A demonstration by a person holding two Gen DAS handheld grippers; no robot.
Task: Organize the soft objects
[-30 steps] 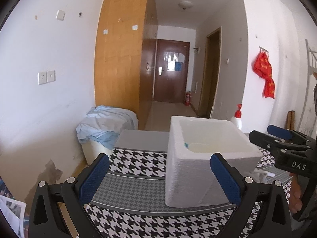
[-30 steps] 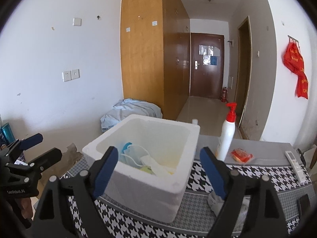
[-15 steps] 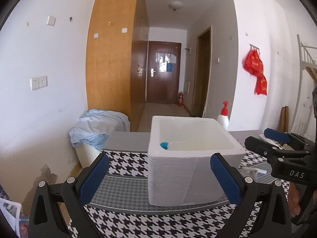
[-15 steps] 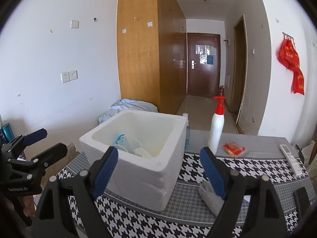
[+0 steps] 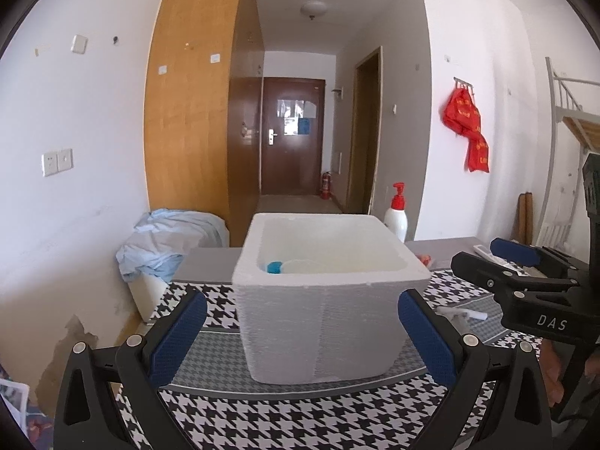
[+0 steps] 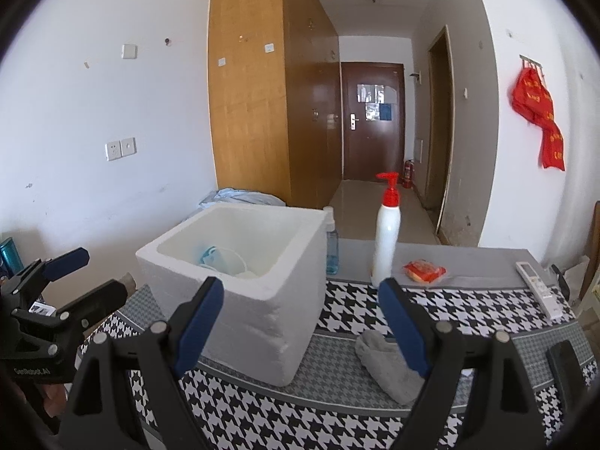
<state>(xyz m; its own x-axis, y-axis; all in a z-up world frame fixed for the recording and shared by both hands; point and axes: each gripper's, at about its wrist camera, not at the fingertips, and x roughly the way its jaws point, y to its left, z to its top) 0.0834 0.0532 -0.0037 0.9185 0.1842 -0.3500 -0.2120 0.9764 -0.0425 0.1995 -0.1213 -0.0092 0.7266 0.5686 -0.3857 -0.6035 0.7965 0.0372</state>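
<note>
A white foam box stands on the houndstooth tablecloth; it also shows in the right wrist view. Soft items lie inside it, among them a blue and white piece and a blue bit. A grey sock lies on the cloth right of the box, just under my right gripper's right finger. My left gripper is open and empty in front of the box. My right gripper is open and empty, before the box's right corner.
A white pump bottle with a red top, a blue-tinted bottle, a red packet and a remote sit on the table's far side. A heap of blue cloth lies on a bin by the wall.
Both grippers have drawn back and down from the box, so less of its inside shows. The left view has swung so the box is centred. Both stay open and empty.
</note>
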